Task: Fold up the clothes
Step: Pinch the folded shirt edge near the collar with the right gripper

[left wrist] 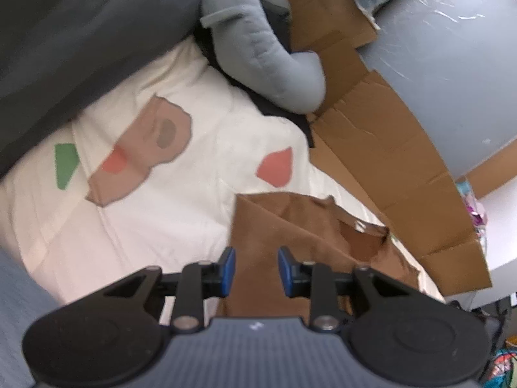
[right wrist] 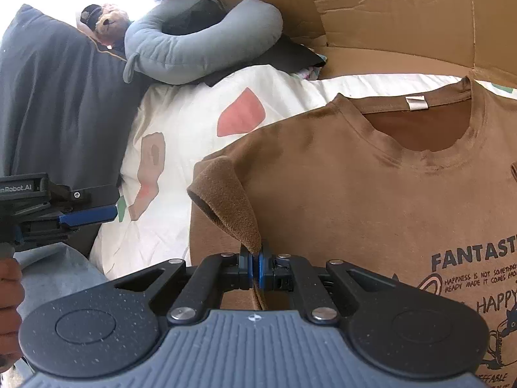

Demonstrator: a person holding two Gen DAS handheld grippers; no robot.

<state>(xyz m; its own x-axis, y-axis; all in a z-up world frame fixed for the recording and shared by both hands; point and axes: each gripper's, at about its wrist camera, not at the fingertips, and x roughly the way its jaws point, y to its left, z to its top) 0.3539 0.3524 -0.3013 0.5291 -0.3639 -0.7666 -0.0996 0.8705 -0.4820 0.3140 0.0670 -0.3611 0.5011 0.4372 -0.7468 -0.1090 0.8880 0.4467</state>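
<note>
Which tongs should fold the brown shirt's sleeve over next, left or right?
Probably the right tongs: they are already shut on the sleeve of the brown shirt. The left tongs are open, gripping nothing.

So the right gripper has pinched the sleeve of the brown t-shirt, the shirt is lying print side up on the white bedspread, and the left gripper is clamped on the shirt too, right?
Not quite: the left gripper is open, with nothing pinched between its blue pads, as the left wrist view shows. The right gripper does pinch the brown t-shirt by its sleeve, and the shirt lies print side up on the white bedspread.
</note>
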